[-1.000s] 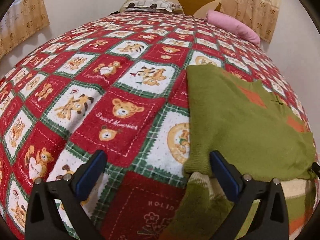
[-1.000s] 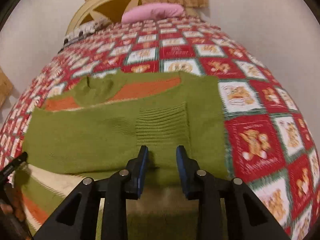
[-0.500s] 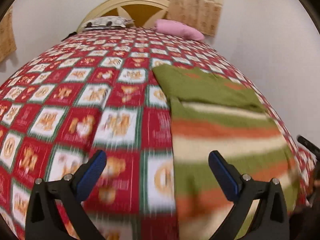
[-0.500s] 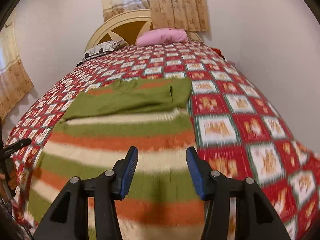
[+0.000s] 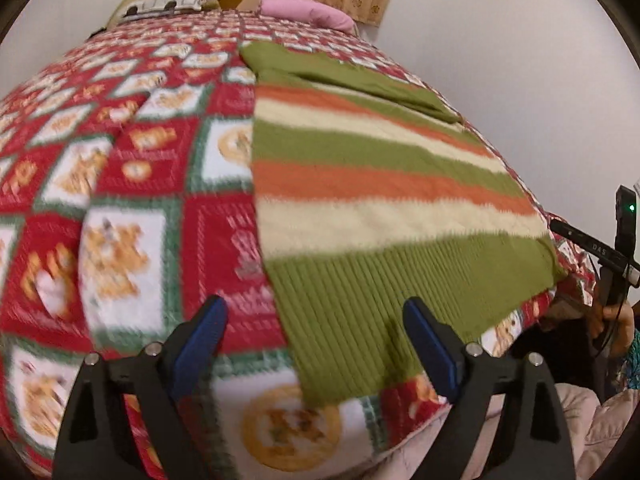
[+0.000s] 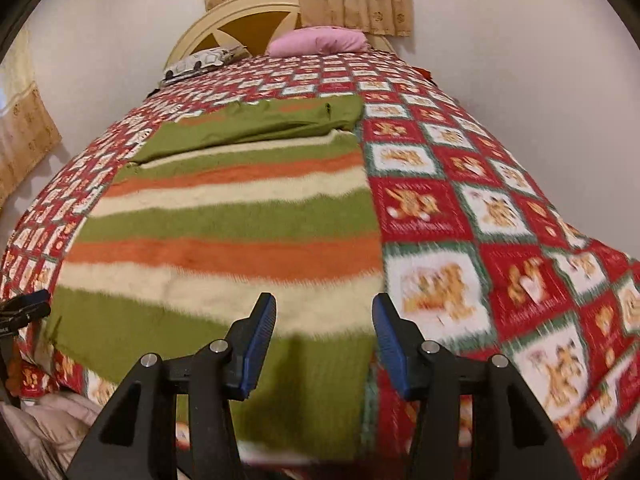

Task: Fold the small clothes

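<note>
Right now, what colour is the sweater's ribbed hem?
Olive green, on the striped knit sweater; clearest in the left wrist view.

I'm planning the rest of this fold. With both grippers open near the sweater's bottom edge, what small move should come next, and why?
Probably lower both grippers onto the green ribbed hem and close on it. The left gripper and right gripper are open, above the hem's two corners, holding nothing. The striped sweater lies flat on the bedspread with its sleeves already folded across the top, so lifting the hem toward them seems the natural fold.
</note>
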A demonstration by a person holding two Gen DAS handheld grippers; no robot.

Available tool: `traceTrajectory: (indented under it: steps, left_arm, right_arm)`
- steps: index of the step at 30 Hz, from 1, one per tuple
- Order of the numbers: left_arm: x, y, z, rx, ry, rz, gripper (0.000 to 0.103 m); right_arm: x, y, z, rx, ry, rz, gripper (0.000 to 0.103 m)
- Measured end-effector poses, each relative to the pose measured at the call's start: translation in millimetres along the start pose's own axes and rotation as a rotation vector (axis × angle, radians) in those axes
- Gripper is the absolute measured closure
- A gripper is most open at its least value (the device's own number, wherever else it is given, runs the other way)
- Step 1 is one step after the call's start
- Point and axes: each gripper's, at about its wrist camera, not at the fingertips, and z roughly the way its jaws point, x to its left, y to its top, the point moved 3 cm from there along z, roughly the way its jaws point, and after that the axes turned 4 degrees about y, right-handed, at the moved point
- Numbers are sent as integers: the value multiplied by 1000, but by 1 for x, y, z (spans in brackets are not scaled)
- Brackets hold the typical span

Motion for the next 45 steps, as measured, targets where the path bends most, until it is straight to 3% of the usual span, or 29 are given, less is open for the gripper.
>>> traceTrajectory:
  steps: [3,6,12,16,19,21,23,24,25,26,27,30,34,40,45]
  left_arm:
    - [-9,1,1,3,24,27,12]
    - [-13,0,1,12,-14,12,13]
    - [-16,-8,-4,19,-65,-25,26]
    - [-12,-9,-5,26,-105,-72,28]
    - [-13,-11,-5,31,-96,-68,38]
    - [-14,-11,-5,35,-91,-60,45]
    - [-14,-12,-4,41,-85,-58,50]
    - [-14,-12,-4,41,-76,-57,57]
    - [-13,-12,-4,42,-69,-59,64]
    - [-13,-12,-4,46,-69,-59,84]
    - [-12,-11,-3,60,-89,-65,88]
    - [-11,-8,-4,70,-117,-80,89]
    - [-11,11,-7,67,-189,-103,89]
    - [-17,80,2,26,-222,-63,89]
    - [-9,134,31,12,-157,-42,89]
  right_arm:
    - [-10,-13,-5,14,-3,32,49]
    - [-20,-24,-6,27,-11,68,41]
    - [-27,-36,1,68,49,106,41]
    - [-19,-39,3,75,61,82,41]
    - [-7,-43,4,96,60,34,42]
    - [0,-44,5,109,46,-4,59]
    - [6,-45,4,121,52,-36,63]
    - [7,-45,5,125,48,-45,65]
    - [8,-45,5,129,50,-52,75]
    - [7,-45,5,133,65,-46,85]
    - [5,-44,6,142,95,-27,90]
    - [2,-40,5,164,174,45,90]
    - [0,-18,-6,118,289,112,91]
    - [1,52,-5,22,446,218,91]
    - [-7,102,30,0,397,250,91]
